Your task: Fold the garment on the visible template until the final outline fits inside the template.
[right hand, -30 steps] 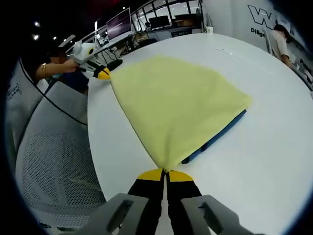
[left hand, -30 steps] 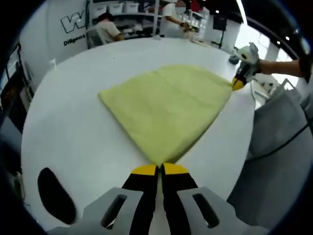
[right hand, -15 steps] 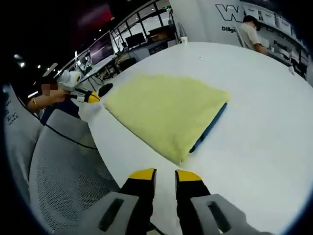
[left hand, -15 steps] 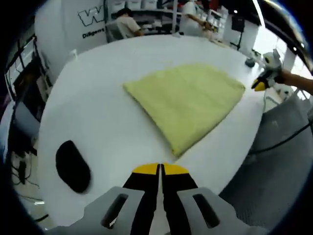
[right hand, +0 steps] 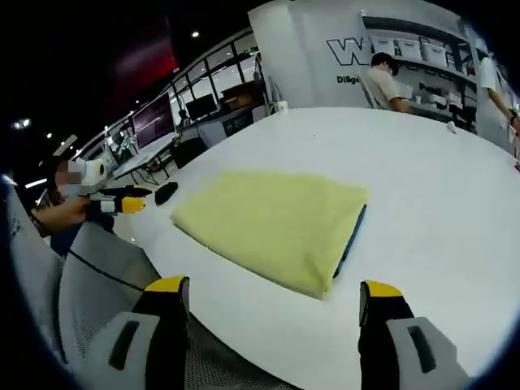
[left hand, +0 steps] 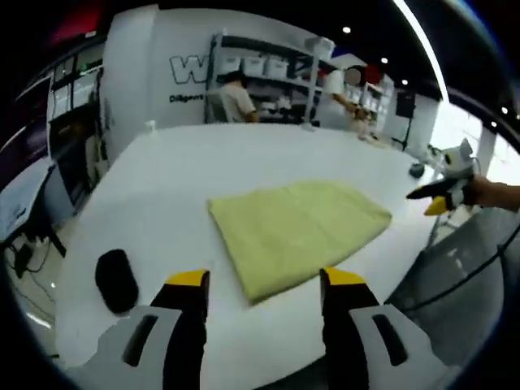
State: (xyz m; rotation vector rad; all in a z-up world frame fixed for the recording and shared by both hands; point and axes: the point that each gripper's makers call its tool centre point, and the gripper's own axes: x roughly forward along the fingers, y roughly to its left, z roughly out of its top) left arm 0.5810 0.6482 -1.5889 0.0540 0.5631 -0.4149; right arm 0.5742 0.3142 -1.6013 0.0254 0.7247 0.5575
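Both of my grippers are off the work. The left gripper [left hand: 264, 280] has its yellow-tipped fingers [left hand: 188, 280] spread wide and hangs above the near table edge, clear of the cloth; the right gripper [right hand: 272, 288] is likewise spread and holds nothing.

The garment [left hand: 296, 231] lies folded near the middle of the white table [left hand: 162, 171], a flat, roughly four-sided pale yellow pad. The fabric looks soft and matte, with thick rounded fold edges. In the right gripper view a thin blue strip, which I take to be the template [right hand: 353, 237], shows along one side of the garment [right hand: 272, 223].

Risks, as I judge them:
- The cloth overhangs most of the template, so the outline may still exceed it; I cannot confirm fit.
- Soft layers could spring open or slide if nudged on re-approach.
- A further pinch at one corner could drag the whole stack off the template across the smooth table.

A dark oval object [left hand: 116, 280] lies well apart from the garment.
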